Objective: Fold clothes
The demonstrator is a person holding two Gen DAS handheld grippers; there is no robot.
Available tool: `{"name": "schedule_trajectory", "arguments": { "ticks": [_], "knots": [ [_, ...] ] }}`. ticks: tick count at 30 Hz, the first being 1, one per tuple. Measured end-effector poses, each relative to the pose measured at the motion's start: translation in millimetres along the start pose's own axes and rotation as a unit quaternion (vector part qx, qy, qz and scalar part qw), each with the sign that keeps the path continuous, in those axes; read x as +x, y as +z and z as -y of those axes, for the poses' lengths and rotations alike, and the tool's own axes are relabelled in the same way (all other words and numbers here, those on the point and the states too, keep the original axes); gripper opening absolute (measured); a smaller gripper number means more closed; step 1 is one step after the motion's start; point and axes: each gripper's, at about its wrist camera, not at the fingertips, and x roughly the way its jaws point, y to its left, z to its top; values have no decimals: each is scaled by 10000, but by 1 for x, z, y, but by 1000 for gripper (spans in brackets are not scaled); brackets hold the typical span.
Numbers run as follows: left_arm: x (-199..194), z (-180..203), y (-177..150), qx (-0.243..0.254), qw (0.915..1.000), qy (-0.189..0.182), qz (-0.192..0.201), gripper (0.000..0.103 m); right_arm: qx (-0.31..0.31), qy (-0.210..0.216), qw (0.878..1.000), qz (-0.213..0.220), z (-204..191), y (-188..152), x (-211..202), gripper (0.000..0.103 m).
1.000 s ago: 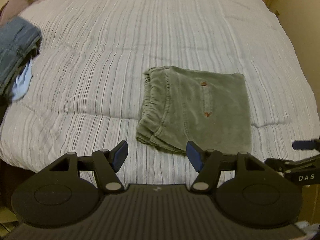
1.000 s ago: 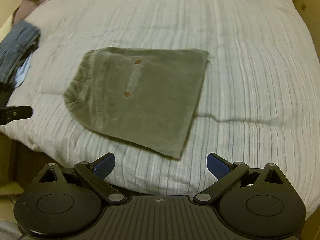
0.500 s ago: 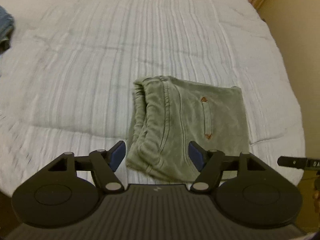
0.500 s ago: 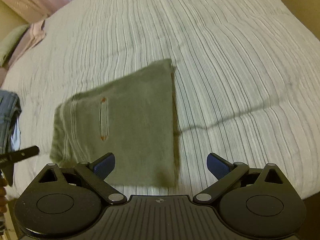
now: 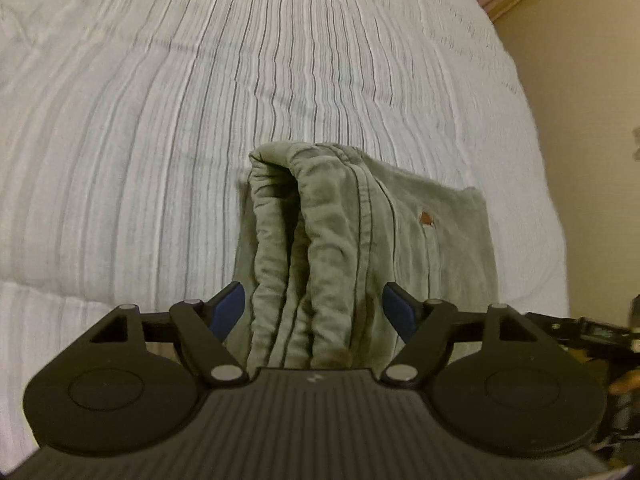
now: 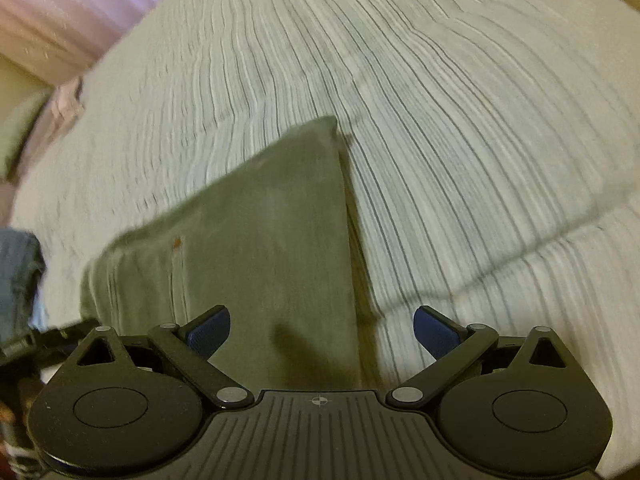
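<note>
Both claws are hovering over folded green shorts [image 5: 360,248] on a bed [image 5: 160,120], neither gripping anything. The left claw [image 5: 312,310], its jaws having just been opening, is standing fairly wide and straddling the bunched waistband end, whose stacked layers are lying between the blue pads without touching them. The right claw [image 6: 320,332] is gaping wider, its jaws bracketing the flat folded edge of the shorts [image 6: 260,240] at the opposite end, one pad over cloth and one over the bedspread. The bundle's length is running away from both claws, so each hand appears equally near its own end, suggesting a two-ended pinch is the coming move. The fabric is looking soft, brushed and creased, with a rust-trimmed pocket slit. Beyond, the quilted, finely striped pale bedspread [image 6: 460,120] is stretching toward pink curtains [image 6: 80,12]; denim [image 6: 18,280] is lying at the left.
</note>
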Motion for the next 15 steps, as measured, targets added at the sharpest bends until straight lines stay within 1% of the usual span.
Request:
{"name": "schedule_trajectory", "arguments": {
  "ticks": [2, 3, 4, 7, 10, 11, 13, 14, 15],
  "knots": [
    [8, -9, 1, -106, 9998, -196, -1, 77, 121, 258, 9996, 66, 10, 3, 8, 100],
    [13, -15, 1, -154, 9995, -280, -15, 81, 178, 389, 9991, 83, 15, 5, 12, 100],
    [17, -21, 1, -202, 9991, -365, -29, 85, 233, 548, 9982, 68, 21, 5, 16, 100],
    [29, -39, 0, -379, 9970, -667, -66, 93, 425, 1101, 9930, -106, 37, 7, 32, 100],
    [40, -53, -3, -592, 9930, -1021, -107, 93, 579, 1588, 9851, -321, 50, 11, 47, 100],
    [43, -57, -4, -657, 9914, -1129, -121, 93, 588, 1746, 9822, -371, 53, 11, 51, 98],
    [49, -62, -5, -780, 9879, -1331, -148, 93, 622, 1965, 9772, -508, 57, 12, 61, 73],
    [52, -65, -6, -841, 9860, -1432, -161, 93, 699, 2045, 9744, -617, 60, 11, 67, 58],
    [54, -67, -6, -870, 9848, -1496, -163, 92, 774, 2116, 9717, -705, 62, 10, 71, 57]
  ]
}}
